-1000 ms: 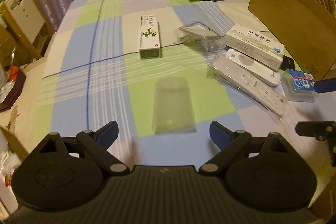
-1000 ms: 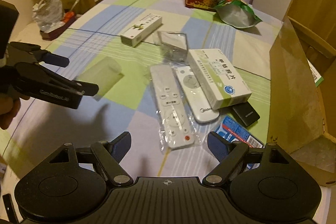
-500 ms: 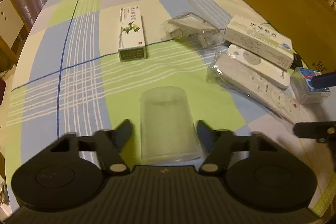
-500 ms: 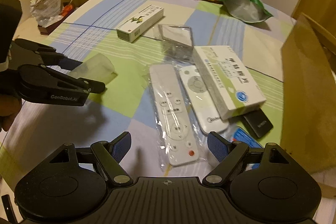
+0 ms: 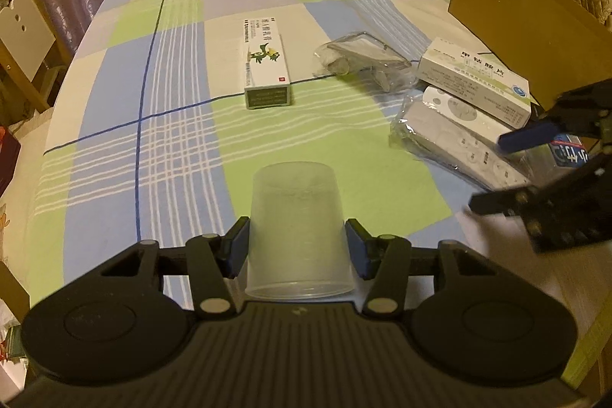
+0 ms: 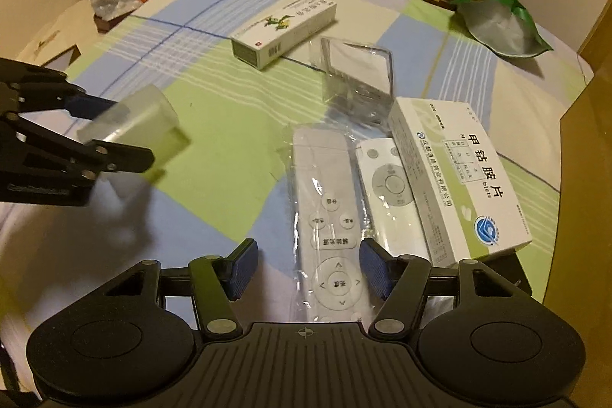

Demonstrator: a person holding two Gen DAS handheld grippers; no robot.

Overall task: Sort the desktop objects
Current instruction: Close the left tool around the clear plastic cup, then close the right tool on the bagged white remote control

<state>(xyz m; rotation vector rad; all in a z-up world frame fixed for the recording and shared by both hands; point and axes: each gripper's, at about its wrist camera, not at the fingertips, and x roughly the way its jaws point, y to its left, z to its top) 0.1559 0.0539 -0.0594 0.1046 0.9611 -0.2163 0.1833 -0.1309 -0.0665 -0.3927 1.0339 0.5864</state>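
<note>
Since the earlier frame the left gripper (image 5: 297,247) had closed its jaws on the frosted plastic cup (image 5: 298,228), held on its side just above the near-left tabletop (image 5: 114,125). Next move, judged: carry the cup off to its place. Right gripper (image 6: 304,270), tilted steeply down, was closing around the bagged remote (image 6: 331,217), pads not yet touching.

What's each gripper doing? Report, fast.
Left gripper: shut on the plastic cup.
Right gripper: jaws closing around the wrapped remote, not yet gripping.
</note>
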